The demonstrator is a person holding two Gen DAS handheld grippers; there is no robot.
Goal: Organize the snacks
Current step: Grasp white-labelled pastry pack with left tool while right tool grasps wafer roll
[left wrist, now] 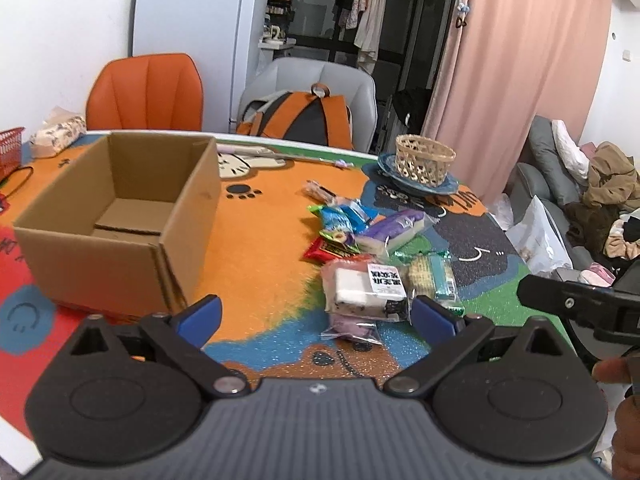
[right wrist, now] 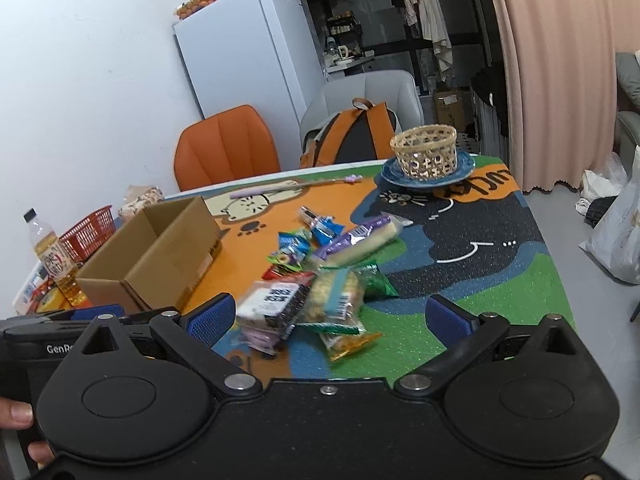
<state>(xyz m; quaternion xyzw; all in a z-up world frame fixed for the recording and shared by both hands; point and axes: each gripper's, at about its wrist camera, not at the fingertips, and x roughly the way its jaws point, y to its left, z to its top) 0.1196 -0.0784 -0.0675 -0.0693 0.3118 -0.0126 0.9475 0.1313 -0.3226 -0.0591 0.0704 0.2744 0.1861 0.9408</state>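
Snacks [left wrist: 372,256] lie heaped on the surface at two o'clock from my empty cardboard box [left wrist: 116,220]; both grippers' fingers gape apart. Slippery, overlapping wrappers could slide or lift together.

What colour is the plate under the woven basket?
Blue; the plate shows best in the right wrist view.
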